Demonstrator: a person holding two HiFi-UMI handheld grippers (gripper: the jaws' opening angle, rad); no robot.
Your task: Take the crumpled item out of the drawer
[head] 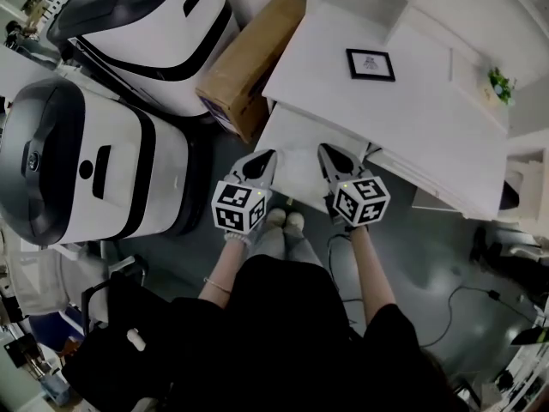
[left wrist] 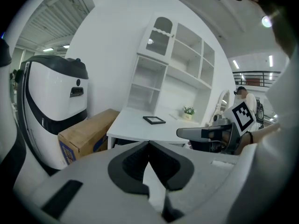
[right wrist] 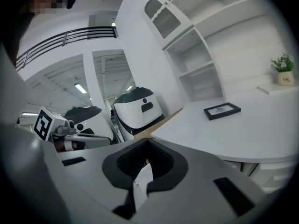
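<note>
Left claw [left wrist: 149,143] closed, empty; white desk [left wrist: 133,127] ahead, cardboard box [left wrist: 86,134] left.

Item one: my left gripper [head: 264,158], jaws closed tip to tip, pointing forward. Item two: my right gripper [head: 328,151], jaws likewise closed, just beside it, tips angled inward.

cardboard box [head: 249,63]: partly hidden by desk [head: 412,118] | picture frame [head: 371,64]: print too small

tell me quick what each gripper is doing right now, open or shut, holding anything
left gripper: closed, holding nothing.
right gripper: closed, holding nothing.
</note>
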